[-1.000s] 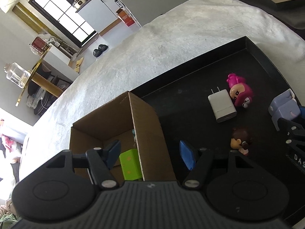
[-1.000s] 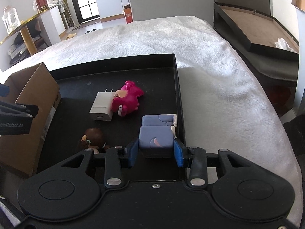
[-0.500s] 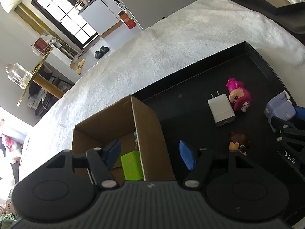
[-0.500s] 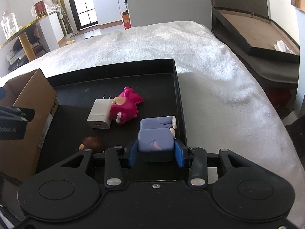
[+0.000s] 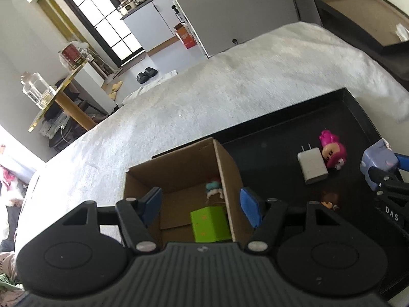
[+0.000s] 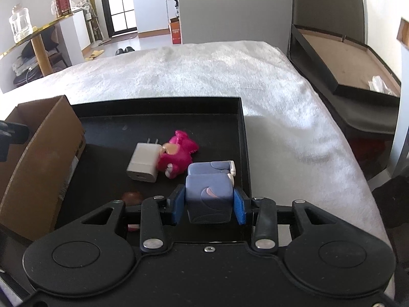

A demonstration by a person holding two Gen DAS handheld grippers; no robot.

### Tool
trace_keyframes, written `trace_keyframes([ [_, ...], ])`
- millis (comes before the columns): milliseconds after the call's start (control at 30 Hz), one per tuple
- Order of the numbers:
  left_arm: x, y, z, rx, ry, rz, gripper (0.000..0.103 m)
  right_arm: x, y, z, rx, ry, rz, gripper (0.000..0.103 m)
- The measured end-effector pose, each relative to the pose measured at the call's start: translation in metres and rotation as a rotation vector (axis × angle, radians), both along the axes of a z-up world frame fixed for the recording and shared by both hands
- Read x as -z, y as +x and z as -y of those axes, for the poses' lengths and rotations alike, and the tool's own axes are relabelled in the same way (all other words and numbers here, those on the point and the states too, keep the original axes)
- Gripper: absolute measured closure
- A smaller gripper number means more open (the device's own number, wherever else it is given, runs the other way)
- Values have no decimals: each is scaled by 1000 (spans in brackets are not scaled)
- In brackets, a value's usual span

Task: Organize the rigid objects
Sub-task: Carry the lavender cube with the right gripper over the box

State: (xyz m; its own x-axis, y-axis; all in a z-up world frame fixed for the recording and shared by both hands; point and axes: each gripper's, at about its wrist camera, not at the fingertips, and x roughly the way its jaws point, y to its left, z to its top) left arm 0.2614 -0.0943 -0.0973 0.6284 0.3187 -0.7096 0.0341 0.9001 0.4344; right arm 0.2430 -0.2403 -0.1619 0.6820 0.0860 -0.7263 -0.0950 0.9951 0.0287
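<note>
My right gripper [image 6: 208,206] is shut on a lavender block toy [image 6: 208,194], lifted a little above the black tray [image 6: 158,107]. The toy also shows in the left wrist view [image 5: 378,163]. A white charger [image 6: 144,162], a pink figure [image 6: 179,157] and a brown-haired figure [image 6: 131,197] lie on the tray. My left gripper [image 5: 200,204] is open and empty above the open cardboard box [image 5: 179,163]. A green block [image 5: 208,223] and a small doll [image 5: 213,192] lie inside the box.
The tray and the box [image 6: 43,153] rest on a white fluffy blanket [image 6: 204,76]. A dark open case [image 6: 345,76] stands to the right of the bed. A gold-edged side table with a glass jar [image 6: 20,23] stands at the far left.
My right gripper has risen with the lavender toy, and the tray looks lower and farther. My left gripper has tilted back over the box and stays open.
</note>
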Motion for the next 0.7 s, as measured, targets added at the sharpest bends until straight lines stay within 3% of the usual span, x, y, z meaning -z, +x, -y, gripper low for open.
trace_keyframes([
  [167, -8, -3, -17, -22, -43, 26, 37, -19, -3, -16, -23, -3, 26, 64],
  [233, -8, -6, -22, -38, -14, 45, 35, -25, -4, -24, -41, -4, 34, 64],
  [300, -10, -7, -29, -45, -44, 56, 19, -30, -4, -32, -54, -8, 41, 64],
  [367, -10, -7, -38, -55, -79, 45, 15, -35, -3, -40, -67, -10, 48, 64],
  [700, -5, -8, -71, -86, -133, 14, 11, -51, 1, -77, -122, -17, 69, 64],
])
